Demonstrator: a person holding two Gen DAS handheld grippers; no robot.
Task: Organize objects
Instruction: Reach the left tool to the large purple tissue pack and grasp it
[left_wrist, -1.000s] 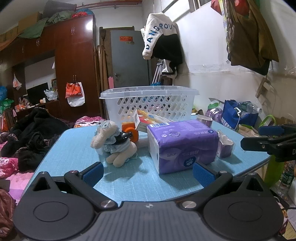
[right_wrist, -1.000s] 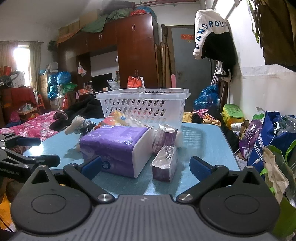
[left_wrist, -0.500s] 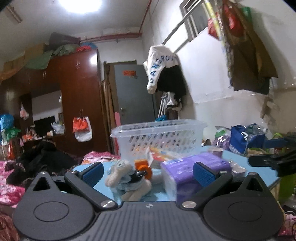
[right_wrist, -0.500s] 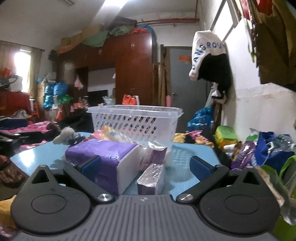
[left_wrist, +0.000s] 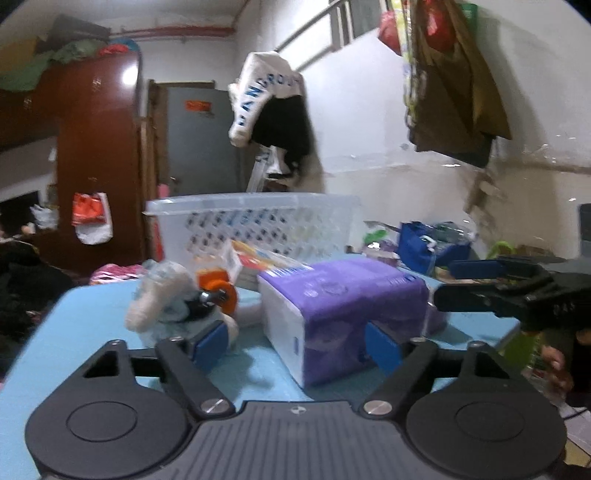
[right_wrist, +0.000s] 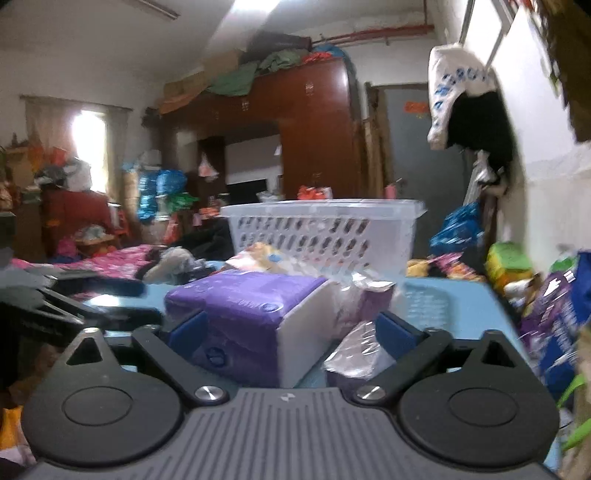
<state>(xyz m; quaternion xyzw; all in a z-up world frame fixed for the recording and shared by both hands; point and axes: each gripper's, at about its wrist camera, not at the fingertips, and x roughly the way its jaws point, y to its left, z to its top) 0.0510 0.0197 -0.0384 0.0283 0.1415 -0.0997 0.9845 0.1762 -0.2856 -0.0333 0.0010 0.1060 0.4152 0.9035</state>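
Note:
A purple tissue pack (left_wrist: 343, 295) (right_wrist: 251, 306) lies on the blue table (left_wrist: 85, 325), in front of a white slotted basket (left_wrist: 258, 225) (right_wrist: 325, 229). Left of it lies a pale plush toy (left_wrist: 166, 302) with an orange piece (left_wrist: 218, 290). My left gripper (left_wrist: 295, 345) is closing, open around the pack's near corner, pads not pressing. My right gripper (right_wrist: 291, 332) is also closing, with the pack's white end and a small tissue packet (right_wrist: 358, 354) between its fingers, untouched. Each gripper shows in the other's view: the right gripper (left_wrist: 447, 284), the left gripper (right_wrist: 122, 299).
A colourful snack box (left_wrist: 266, 258) leans between the pack and the basket. A second small tissue packet (right_wrist: 365, 302) stands behind the first. Bags (right_wrist: 554, 317) crowd the floor right of the table. A bed with clothes (right_wrist: 122, 258) lies to the left.
Both views tipped up half a second ago and have dropped back toward the table. Both grippers sit closer to the purple pack, and the left jaws are visibly narrower.

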